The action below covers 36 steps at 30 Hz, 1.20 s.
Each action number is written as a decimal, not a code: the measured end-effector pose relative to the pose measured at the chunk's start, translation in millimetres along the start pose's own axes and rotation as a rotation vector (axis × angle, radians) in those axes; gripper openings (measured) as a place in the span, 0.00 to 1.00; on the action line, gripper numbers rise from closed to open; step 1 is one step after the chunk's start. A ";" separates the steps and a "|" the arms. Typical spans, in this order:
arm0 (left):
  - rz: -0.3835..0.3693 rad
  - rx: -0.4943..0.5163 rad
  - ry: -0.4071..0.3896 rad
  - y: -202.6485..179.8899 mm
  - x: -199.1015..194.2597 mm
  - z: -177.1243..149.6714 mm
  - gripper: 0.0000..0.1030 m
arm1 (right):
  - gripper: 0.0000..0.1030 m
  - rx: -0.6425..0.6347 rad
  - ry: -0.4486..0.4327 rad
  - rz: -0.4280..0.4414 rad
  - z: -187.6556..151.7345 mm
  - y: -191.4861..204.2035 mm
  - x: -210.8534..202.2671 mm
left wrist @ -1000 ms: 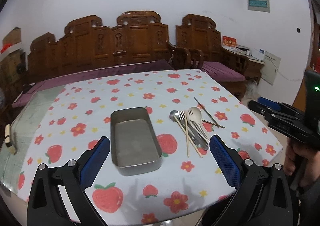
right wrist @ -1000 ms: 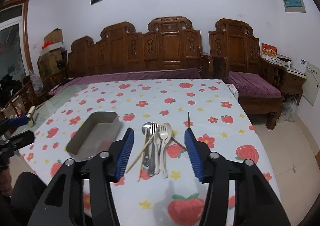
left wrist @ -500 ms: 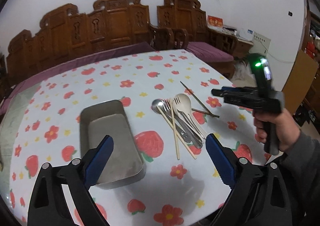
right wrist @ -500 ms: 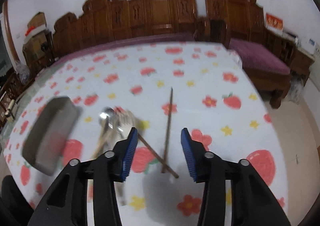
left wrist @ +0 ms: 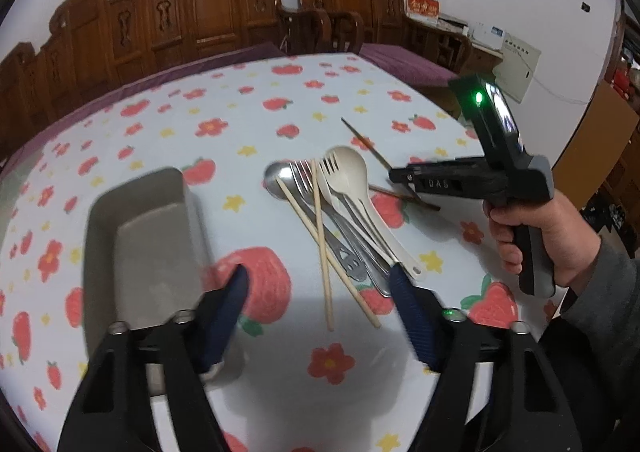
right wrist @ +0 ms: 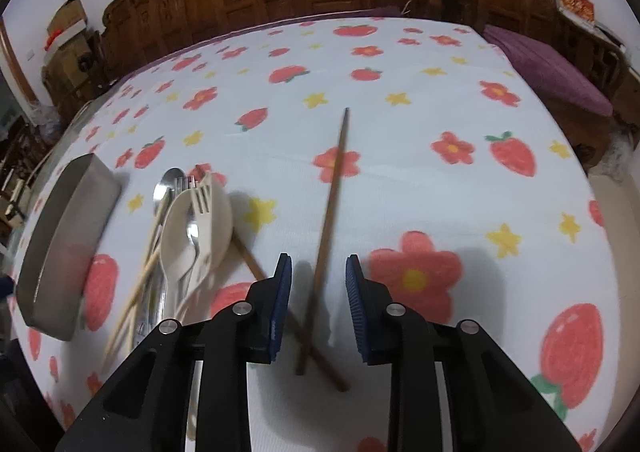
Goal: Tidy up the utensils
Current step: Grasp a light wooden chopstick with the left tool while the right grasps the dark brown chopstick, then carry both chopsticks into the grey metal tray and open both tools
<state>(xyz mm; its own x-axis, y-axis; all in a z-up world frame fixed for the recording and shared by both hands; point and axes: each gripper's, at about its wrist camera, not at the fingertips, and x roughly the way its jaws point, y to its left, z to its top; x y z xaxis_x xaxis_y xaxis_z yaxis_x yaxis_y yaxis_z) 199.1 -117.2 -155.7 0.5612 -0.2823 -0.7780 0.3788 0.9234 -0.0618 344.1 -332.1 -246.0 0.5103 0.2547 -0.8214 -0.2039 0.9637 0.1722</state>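
Utensils lay on the strawberry-print tablecloth [right wrist: 400,64]. Between the spread fingers of the right gripper [right wrist: 318,284] ran a dark brown chopstick [right wrist: 330,208], untouched, crossing a second one. To its left sat the spoon-and-fork pile [right wrist: 192,224], then the metal tray [right wrist: 60,248]. The left gripper [left wrist: 320,308] gaped wide, empty, behind the pale chopsticks [left wrist: 322,252].

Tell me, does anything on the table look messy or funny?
Yes. The metal tray is empty, while the spoons, forks and light chopsticks lie heaped beside it. Two dark chopsticks lie apart from the heap, crossed over each other, between the open fingers of the right gripper.
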 end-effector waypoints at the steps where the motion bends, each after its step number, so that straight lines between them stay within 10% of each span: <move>1: 0.001 0.002 0.013 -2.2 5.7 -0.9 0.57 | 0.29 -0.007 0.007 -0.013 0.0 0.4 2.1; 8: 0.016 0.040 0.073 -12.4 39.8 -0.4 0.42 | 0.06 0.008 0.010 -0.036 0.5 -8.5 1.5; 36: 0.027 -0.025 0.166 2.1 87.7 2.0 0.04 | 0.06 -0.017 -0.069 -0.031 -1.9 -0.4 -29.4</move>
<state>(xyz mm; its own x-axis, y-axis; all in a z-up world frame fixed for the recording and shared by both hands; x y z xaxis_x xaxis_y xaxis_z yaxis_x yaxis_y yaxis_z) 250.6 -140.5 -222.9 0.4407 -0.2120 -0.8723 0.3454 0.9370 -0.0532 327.6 -340.1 -223.0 0.5732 0.2306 -0.7863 -0.2013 0.9698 0.1376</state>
